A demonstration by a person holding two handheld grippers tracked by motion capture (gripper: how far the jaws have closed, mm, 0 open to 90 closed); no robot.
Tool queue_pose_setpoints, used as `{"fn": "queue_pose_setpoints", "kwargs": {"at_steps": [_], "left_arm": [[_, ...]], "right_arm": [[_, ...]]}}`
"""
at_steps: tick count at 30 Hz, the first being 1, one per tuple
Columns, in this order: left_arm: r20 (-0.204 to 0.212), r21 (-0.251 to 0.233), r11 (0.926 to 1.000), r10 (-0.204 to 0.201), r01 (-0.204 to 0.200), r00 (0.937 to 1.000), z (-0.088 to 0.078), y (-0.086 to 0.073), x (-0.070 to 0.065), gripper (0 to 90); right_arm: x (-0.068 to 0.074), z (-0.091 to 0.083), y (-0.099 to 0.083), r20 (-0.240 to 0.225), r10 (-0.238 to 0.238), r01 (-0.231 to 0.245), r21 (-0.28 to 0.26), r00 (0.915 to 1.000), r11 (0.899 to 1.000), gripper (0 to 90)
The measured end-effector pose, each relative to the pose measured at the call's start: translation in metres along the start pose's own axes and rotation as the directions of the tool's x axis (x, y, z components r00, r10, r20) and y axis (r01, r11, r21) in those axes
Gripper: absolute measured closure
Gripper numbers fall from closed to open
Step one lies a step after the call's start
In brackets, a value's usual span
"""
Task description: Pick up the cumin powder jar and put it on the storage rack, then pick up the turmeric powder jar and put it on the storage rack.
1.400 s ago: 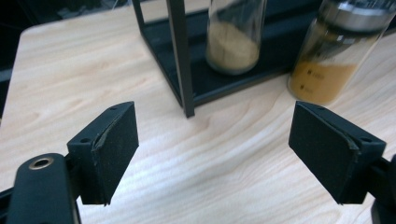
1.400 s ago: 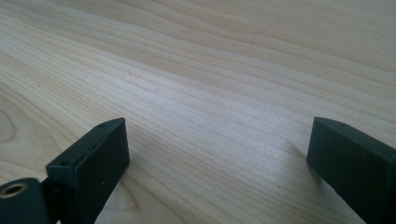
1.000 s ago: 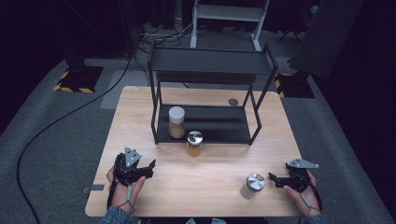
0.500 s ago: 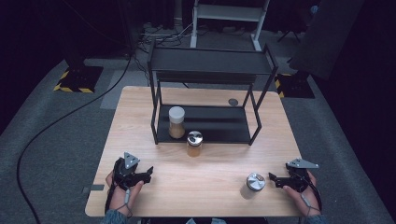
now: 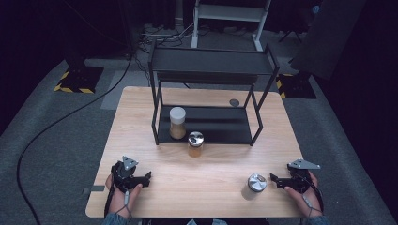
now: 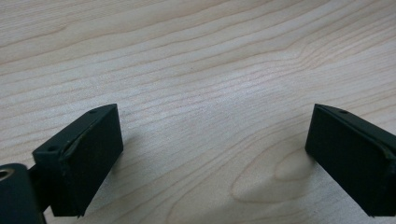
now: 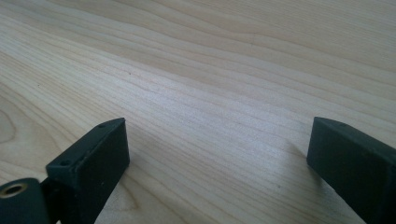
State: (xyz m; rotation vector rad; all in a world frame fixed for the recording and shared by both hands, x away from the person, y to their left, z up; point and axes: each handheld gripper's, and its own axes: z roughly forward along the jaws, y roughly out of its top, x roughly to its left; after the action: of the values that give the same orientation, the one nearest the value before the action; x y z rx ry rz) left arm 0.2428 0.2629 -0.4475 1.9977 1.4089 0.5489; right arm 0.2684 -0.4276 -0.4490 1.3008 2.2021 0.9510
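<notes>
So the silver-lidded jar (image 5: 256, 185) sits on the near right part of the desk (image 5: 206, 187), just left of the right tongs (image 5: 273, 178), close but not touching as far as I can tell. Those right tongs are spread wide with nothing but bare wood between the jaws. Over at the near left, the left tongs (image 5: 149, 176) have just been opening and now stand wide too, nothing in them. Further back in the middle there's a jar of amber stuff (image 5: 195, 144) right in front of the black metal rack (image 5: 211, 65), and a white-lidded jar (image 5: 177, 123) standing on the rack's bottom shelf at its left end.
</notes>
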Motion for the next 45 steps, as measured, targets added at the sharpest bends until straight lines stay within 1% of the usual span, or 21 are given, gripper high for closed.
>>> {"fn": "queue_pose_setpoints", "kwargs": {"at_steps": [11, 22, 27, 29, 37, 41, 45], "left_arm": [[-0.005, -0.001, 1.0, -0.007, 0.007, 1.0, 0.0, -0.001, -0.001, 2.8], [-0.007, -0.001, 1.0, -0.006, 0.006, 1.0, -0.001, -0.001, -0.002, 2.8], [-0.015, 0.0, 0.9999, -0.015, 0.015, 0.9998, -0.002, -0.002, -0.005, 2.8], [-0.015, 0.0, 0.9999, -0.015, 0.015, 0.9998, -0.002, -0.002, -0.005, 2.8], [-0.015, 0.0, 0.9999, -0.015, 0.015, 0.9998, -0.002, -0.002, -0.005, 2.8], [-0.015, 0.0, 0.9999, -0.015, 0.015, 0.9998, -0.002, -0.002, -0.005, 2.8], [-0.015, 0.0, 0.9999, -0.015, 0.015, 0.9998, -0.002, -0.002, -0.005, 2.8]], "right_arm": [[0.0, 0.0, 0.0, 0.001, 0.001, -0.001, 0.0, 1.0, 1.0, 5.6], [0.001, 0.002, 0.003, 0.0, -0.002, 0.002, 0.001, 1.0, 1.0, 5.8], [0.002, 0.002, 0.004, 0.0, 0.006, -0.006, 0.002, 1.0, 1.0, 7.1], [0.001, 0.001, 0.006, -0.008, 0.01, -0.01, 0.006, 0.9999, 1.0, 7.5], [0.003, -0.008, 0.015, -0.009, 0.011, -0.011, -0.011, 0.9999, 1.0, 7.7], [0.004, -0.016, 0.024, -0.005, -0.001, 0.0, -0.028, 1.0, 1.0, 8.2], [0.004, -0.024, 0.036, -0.007, 0.0, -0.001, -0.04, 1.0, 0.999, 8.1]]}}
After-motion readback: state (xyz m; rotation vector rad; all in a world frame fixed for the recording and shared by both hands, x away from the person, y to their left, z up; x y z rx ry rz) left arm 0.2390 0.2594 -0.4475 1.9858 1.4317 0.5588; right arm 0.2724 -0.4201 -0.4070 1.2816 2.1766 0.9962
